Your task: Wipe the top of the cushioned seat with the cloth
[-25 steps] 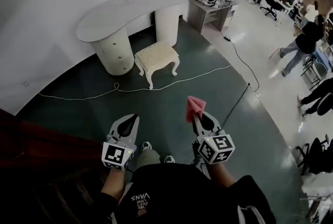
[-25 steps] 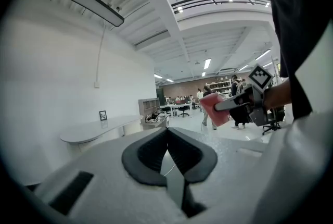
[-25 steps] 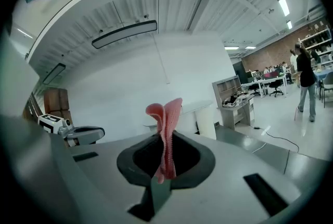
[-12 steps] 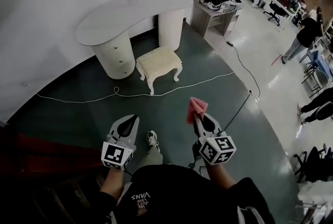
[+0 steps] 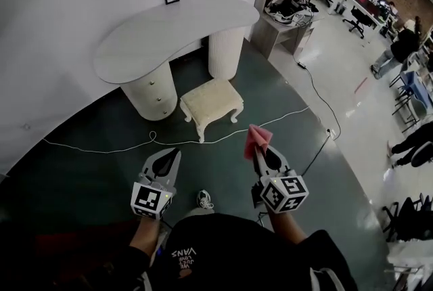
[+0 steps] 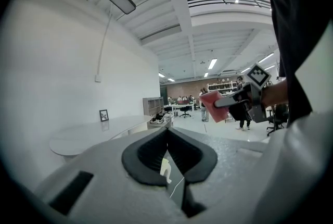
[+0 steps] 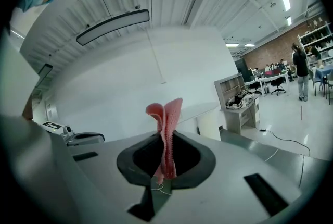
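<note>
the cushioned seat (image 5: 211, 99) sits lower and nearer in the head view than a second ago, with the curved white desk (image 5: 169, 29) just behind it; both grippers keep their pose, well short of the seat on its near side; the right gripper (image 5: 260, 151) is clamped tight on a folded pink cloth (image 5: 258, 137) that stands up out of its tips, toward the seat's right corner; the left gripper (image 5: 173, 154), short of the seat's left side, has its jaws pressed together with nothing between them; a white cable (image 5: 122, 145) lies on the floor by the seat's near feet
</note>
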A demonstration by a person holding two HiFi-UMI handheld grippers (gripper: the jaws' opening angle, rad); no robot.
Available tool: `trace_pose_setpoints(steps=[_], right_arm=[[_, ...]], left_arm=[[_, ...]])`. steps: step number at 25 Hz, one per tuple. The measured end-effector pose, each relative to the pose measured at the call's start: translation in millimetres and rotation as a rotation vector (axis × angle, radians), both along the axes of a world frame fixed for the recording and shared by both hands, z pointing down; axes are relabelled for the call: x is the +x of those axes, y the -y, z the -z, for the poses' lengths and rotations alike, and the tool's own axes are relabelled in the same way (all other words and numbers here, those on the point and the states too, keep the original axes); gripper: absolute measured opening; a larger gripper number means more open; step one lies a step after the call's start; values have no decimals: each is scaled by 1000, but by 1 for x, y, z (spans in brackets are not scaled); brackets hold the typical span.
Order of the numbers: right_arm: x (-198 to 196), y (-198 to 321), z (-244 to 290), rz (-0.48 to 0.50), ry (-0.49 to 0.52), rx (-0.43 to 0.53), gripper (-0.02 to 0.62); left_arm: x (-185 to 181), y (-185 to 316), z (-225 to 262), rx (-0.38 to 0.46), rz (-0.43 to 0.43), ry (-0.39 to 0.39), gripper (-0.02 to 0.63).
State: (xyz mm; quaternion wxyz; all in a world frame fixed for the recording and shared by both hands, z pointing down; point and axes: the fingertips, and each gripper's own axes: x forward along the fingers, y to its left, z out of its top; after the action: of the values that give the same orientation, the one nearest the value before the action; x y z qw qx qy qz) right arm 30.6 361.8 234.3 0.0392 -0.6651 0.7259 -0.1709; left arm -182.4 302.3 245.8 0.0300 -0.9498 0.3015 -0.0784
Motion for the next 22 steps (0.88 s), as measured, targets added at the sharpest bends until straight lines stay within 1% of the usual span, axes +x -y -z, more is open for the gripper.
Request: trace_pose_setpoints(steps=[3, 6, 11, 14, 16, 18, 22], right_arm=[[2, 33, 4, -29, 1, -6, 26], [3, 58, 4, -48, 5, -23, 26], [12, 86, -4, -63, 0, -51, 26], [17, 107, -5, -52, -4, -51, 26], [24, 120, -7, -40, -4, -50, 26], [32, 135, -10, -28, 2, -54, 26], [50, 177, -19, 18, 15, -61, 26]], left_arm=[[3, 40, 7, -6, -19, -17, 17], [9, 69, 9, -15, -44, -21, 17], [15, 98, -4, -40, -51, -31, 17], [14, 114, -12, -58, -28, -38, 17], [17, 122, -15, -61, -13, -24, 17], [22, 131, -17, -64, 2, -15, 17], [37, 159, -17, -61, 40, -23, 17]])
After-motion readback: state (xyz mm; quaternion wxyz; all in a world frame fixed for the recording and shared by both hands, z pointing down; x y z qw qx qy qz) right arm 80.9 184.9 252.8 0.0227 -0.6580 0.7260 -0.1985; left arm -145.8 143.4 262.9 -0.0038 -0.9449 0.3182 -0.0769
